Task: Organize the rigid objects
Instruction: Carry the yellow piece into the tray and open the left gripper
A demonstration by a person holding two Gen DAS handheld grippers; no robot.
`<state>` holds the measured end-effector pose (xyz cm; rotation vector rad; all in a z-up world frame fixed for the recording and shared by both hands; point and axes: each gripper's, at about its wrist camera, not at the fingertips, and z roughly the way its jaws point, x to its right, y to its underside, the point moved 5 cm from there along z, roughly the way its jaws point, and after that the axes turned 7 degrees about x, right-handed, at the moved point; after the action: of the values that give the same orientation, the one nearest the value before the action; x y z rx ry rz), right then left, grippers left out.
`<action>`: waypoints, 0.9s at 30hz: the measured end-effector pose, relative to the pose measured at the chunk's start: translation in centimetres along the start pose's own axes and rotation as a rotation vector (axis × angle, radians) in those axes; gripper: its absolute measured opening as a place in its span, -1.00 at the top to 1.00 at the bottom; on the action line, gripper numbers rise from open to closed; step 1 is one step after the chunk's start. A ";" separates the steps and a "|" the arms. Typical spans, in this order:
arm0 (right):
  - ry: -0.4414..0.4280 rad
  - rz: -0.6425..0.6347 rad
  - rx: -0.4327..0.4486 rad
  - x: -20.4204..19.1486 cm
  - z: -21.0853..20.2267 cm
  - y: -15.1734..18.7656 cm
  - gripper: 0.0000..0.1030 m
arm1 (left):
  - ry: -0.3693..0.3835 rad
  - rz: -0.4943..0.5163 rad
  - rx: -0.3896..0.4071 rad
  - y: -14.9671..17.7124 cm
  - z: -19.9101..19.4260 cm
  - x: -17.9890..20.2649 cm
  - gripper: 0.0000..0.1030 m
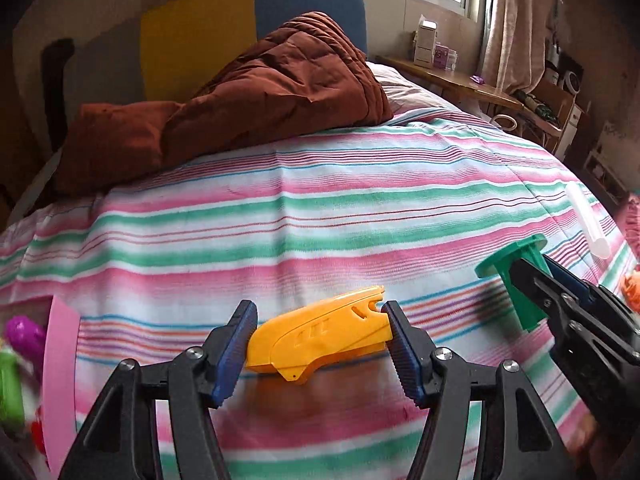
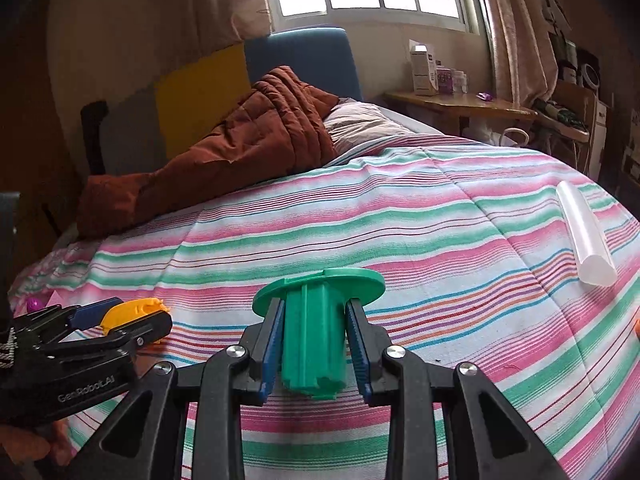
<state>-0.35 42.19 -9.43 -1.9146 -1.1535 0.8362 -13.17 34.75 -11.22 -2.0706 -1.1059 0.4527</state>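
Observation:
My left gripper (image 1: 318, 330) is shut on a yellow plastic piece (image 1: 320, 334), held crosswise between its blue pads just above the striped bedspread (image 1: 320, 216). It also shows in the right wrist view (image 2: 132, 312) at the far left. My right gripper (image 2: 315, 330) is shut on a green flanged spool (image 2: 316, 320), its round flange pointing away from me. The spool also shows in the left wrist view (image 1: 516, 276), at the right with the right gripper on it. A clear plastic tube (image 2: 586, 236) lies on the bed to the right.
A brown quilt (image 1: 260, 92) and a brown pillow (image 1: 112, 140) lie at the head of the bed. A pink sheet (image 1: 60, 364), a purple toy (image 1: 24, 336) and a green toy (image 1: 10, 392) sit at the left. A wooden shelf (image 2: 460, 104) with boxes runs along the right wall.

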 end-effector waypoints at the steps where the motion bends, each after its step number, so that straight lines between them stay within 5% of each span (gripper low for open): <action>1: 0.000 -0.021 -0.002 -0.4 0.0 0.0 0.41 | -0.001 -0.015 0.003 0.5 -0.8 -0.1 -0.25; 17: -0.007 -0.175 -0.034 -3.3 0.6 0.7 0.41 | 0.098 -0.172 0.033 6.2 -11.9 -2.4 -0.25; 27: 0.003 -0.216 -0.043 -3.9 0.9 0.8 0.41 | -0.019 -0.310 0.090 6.9 -17.2 -11.3 -0.25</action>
<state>-2.24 38.56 -9.97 -1.7853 -1.3584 0.6960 -5.37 15.40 -5.13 -1.7807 -1.3648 0.3607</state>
